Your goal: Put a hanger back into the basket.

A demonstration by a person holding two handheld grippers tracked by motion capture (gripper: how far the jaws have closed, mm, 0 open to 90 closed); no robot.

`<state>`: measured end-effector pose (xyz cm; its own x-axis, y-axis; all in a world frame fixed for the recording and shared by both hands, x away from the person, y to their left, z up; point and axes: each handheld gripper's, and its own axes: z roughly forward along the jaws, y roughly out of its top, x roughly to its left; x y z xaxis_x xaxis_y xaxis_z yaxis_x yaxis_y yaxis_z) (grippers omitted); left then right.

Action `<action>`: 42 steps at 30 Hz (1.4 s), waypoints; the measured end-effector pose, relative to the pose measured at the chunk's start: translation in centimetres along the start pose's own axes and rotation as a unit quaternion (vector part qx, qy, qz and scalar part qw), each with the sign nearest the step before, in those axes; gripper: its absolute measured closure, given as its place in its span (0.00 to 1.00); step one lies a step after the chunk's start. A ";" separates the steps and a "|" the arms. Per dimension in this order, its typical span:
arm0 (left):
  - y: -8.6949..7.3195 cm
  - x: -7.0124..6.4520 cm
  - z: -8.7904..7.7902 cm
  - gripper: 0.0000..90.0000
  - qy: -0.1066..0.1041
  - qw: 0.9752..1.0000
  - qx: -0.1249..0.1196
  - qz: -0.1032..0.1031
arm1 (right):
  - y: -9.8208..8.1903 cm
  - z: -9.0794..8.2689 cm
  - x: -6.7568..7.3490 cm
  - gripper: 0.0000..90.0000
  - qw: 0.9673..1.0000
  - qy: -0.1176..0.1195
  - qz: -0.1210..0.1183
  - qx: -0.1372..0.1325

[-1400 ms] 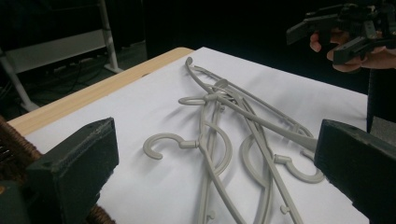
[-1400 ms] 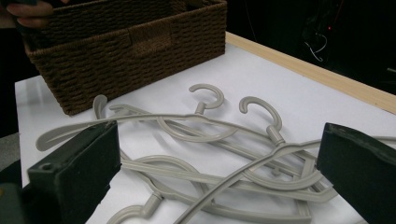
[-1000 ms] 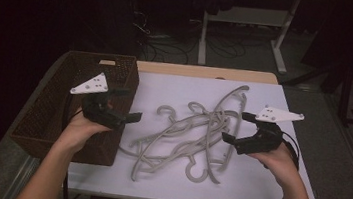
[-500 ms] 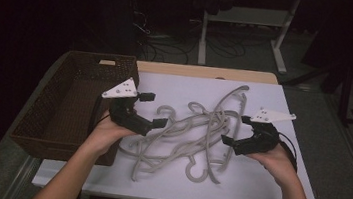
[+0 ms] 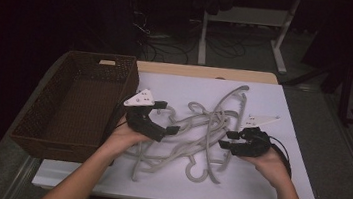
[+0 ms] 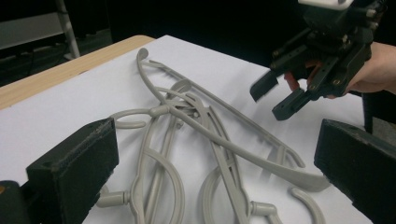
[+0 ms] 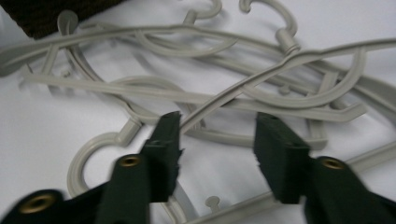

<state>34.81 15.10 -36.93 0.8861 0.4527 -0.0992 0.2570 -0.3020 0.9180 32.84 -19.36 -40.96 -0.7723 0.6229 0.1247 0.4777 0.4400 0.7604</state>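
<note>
A tangle of several grey plastic hangers (image 5: 206, 128) lies on the white tabletop (image 5: 275, 186). My left gripper (image 5: 166, 117) hovers at the pile's left edge, open, with nothing between its fingers. In the left gripper view the hangers (image 6: 187, 121) spread out just beyond its wide-apart jaws. At the right edge of the pile is my right gripper (image 5: 227, 139), open and pointing left; the left gripper view shows it (image 6: 275, 95) in the air above the hangers. From the right gripper view, a thin hanger arm (image 7: 261, 74) runs just past the open gripper (image 7: 222, 144), untouched.
A dark brown wicker basket (image 5: 35, 128) stands at the table's left side, close to my left hand, with nothing in it. Its corner (image 7: 46, 14) appears beyond the hangers. A wooden strip (image 5: 202, 72) borders the far edge. Bare white surface lies in front of the pile.
My left gripper has swung right, from over the basket's edge to the left side of the hanger pile. The right gripper has edged slightly left and nearer. The hangers have not moved.
</note>
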 end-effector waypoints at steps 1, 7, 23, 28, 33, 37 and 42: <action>0.0 0.0 0.1 0.00 0.001 1.000 0.001 0.002 | -0.1 0.3 0.0 0.72 1.000 -0.001 -0.001 0.006; -0.5 0.0 0.3 0.00 0.001 1.000 0.007 -0.001 | -0.2 1.7 0.1 0.97 0.999 0.019 -0.015 0.041; -1.2 -0.3 1.0 0.00 -0.007 1.000 0.021 -0.001 | -0.4 5.4 0.2 0.99 0.994 0.024 -0.030 0.098; -1.2 -0.3 0.9 0.00 -0.005 1.000 0.023 0.000 | -0.2 5.9 0.4 0.99 0.993 0.031 -0.030 0.106; -1.2 -0.3 0.9 0.00 -0.003 1.000 0.026 0.003 | -0.1 6.3 0.6 0.99 0.993 0.050 -0.026 0.105; -1.2 -0.2 0.8 0.00 0.000 1.000 0.027 0.004 | 0.2 6.5 0.6 0.99 0.993 0.062 -0.023 0.093; -1.3 -0.1 0.9 0.00 0.003 1.000 0.030 0.004 | 0.7 6.6 0.8 0.99 0.993 0.080 -0.016 0.080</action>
<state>34.70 14.68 -38.42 0.8862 0.4547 -0.0886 0.2716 -0.3551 0.8945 35.33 -14.31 -44.53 -0.8392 0.5012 0.2111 0.5016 0.5634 0.6564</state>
